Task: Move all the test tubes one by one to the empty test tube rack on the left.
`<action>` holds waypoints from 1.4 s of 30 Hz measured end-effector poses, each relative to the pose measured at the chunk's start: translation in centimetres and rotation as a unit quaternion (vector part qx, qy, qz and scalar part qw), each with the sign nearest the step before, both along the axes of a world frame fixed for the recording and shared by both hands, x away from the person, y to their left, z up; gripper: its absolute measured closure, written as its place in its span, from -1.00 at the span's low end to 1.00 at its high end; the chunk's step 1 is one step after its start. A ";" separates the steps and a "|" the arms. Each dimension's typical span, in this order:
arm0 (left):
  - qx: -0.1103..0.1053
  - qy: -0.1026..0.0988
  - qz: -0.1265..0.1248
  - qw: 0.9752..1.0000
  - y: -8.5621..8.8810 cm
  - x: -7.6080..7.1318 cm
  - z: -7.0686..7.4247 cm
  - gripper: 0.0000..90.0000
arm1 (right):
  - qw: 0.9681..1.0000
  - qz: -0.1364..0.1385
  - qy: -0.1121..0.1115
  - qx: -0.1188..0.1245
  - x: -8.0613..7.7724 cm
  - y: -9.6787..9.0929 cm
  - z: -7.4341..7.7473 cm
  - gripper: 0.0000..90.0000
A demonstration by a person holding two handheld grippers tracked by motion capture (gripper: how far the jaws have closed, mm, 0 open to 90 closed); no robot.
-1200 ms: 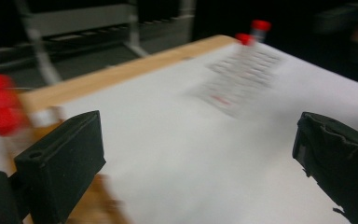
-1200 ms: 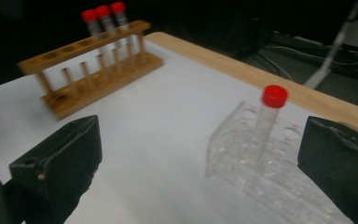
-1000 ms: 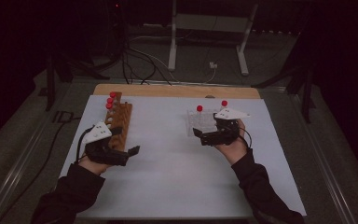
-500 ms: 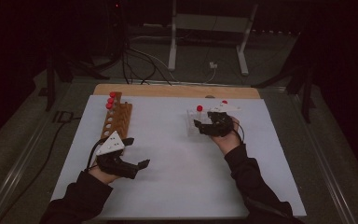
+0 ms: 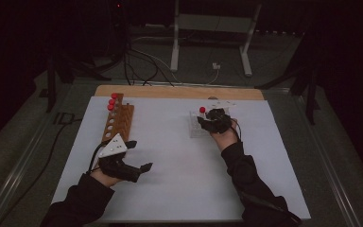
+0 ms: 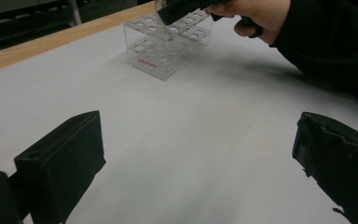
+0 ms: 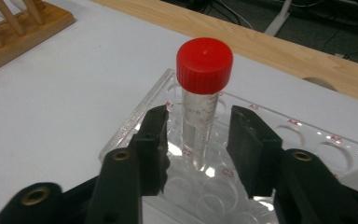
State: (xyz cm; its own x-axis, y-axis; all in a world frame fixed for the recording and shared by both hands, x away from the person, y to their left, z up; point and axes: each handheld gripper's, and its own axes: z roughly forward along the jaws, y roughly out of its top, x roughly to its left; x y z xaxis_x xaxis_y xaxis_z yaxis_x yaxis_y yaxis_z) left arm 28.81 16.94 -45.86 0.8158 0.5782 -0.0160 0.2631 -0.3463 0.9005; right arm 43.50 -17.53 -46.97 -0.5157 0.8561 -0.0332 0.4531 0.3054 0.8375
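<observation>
— Right gripper view: what sits between my fingers?

— The red-capped tube (image 7: 200,107) stands upright in the clear rack (image 7: 307,140), between the two pads of my right gripper (image 7: 198,135). My jaws have just been closing, yet a gap shows on each side of the tube, so I am not grasping it.

— The high view?

— There my right gripper (image 5: 215,120) covers the rack, and one red cap shows just beside it. The wooden rack (image 5: 118,122) lies beyond my left gripper (image 5: 139,158).

— And the left?

— Left gripper view: its fingers (image 6: 60,163) are spread wide on nothing, the clear rack (image 6: 168,46) well ahead.
</observation>
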 end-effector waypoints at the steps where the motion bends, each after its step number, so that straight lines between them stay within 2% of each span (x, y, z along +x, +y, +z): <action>1: 0.000 0.000 0.001 1.000 0.0 0.0 0.0 -0.94 | 1.000 -0.001 -0.001 -0.003 0.1 0.0 -0.1 0.34; 7: 0.002 0.003 0.002 1.000 0.0 0.2 -0.1 -0.94 | 1.000 -0.003 0.001 -0.005 0.3 0.2 -0.2 0.64; 11: 0.001 0.006 0.000 1.000 0.0 0.2 -0.2 -0.94 | 1.000 -0.002 0.002 -0.015 0.3 0.4 0.0 0.66; 17: 0.003 0.009 -0.002 1.000 -0.1 0.2 -0.3 -0.93 | 1.000 0.002 -0.007 -0.016 0.0 0.3 0.7 0.66; 24: 0.001 0.012 -0.005 1.000 -0.1 0.3 -0.2 -0.94 | 1.000 0.007 -0.022 -0.013 -0.6 0.1 2.2 0.66; 31: -0.005 0.016 -0.015 1.000 -0.3 0.3 0.1 -0.93 | 0.999 0.015 -0.043 -0.011 -1.7 -0.2 4.4 0.66; 36: -0.005 0.014 -0.020 1.000 -0.5 0.2 0.4 -0.93 | 0.998 0.029 -0.058 -0.011 -2.7 -0.2 6.0 0.66; 42: -0.008 0.020 -0.027 0.999 -0.7 0.2 0.8 -0.93 | 0.996 0.055 -0.067 -0.007 -4.2 0.2 7.1 0.66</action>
